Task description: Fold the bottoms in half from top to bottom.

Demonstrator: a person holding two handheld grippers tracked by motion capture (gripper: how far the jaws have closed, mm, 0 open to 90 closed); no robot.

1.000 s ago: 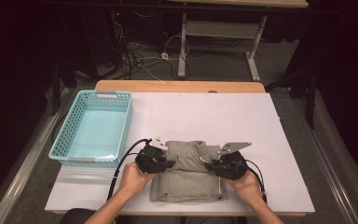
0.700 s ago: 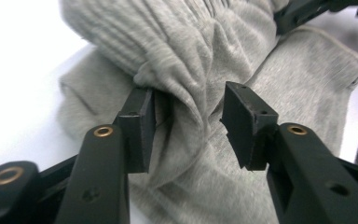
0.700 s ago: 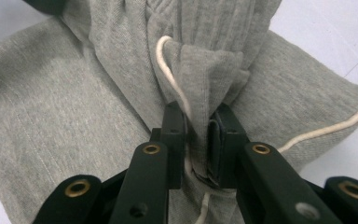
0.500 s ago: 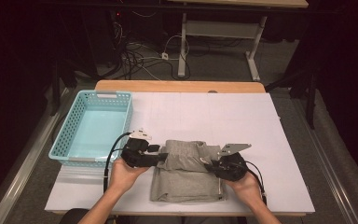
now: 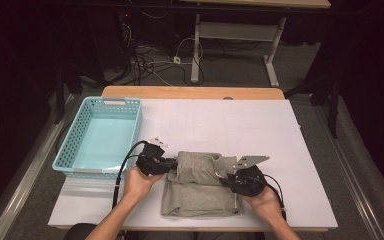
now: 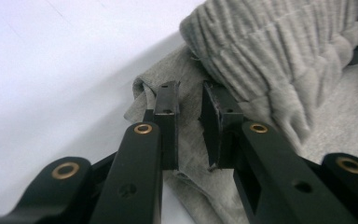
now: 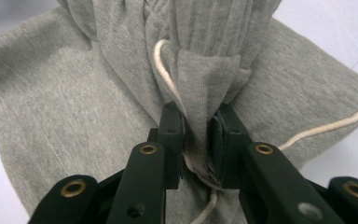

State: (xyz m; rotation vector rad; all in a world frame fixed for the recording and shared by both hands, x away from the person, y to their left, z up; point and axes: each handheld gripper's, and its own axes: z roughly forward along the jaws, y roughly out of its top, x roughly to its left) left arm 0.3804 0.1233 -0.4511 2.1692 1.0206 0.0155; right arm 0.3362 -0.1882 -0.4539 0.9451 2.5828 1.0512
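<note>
A folded grey knitted garment [image 5: 200,187] lies right of the turquoise plastic basket [image 5: 80,162]. Its bunched waistband is pinched by the right gripper [image 7: 198,135]; the left gripper [image 6: 189,116], just closing, stands narrow over its edge.

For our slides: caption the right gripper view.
Right gripper pinches a bunched fold of grey shorts beside their cord.

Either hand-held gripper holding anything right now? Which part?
The right hand-held gripper is clamped on a bunched fold of the grey garment, beside its white drawstring. The left hand-held gripper straddles the garment's edge, pads apart, gripping nothing.
</note>
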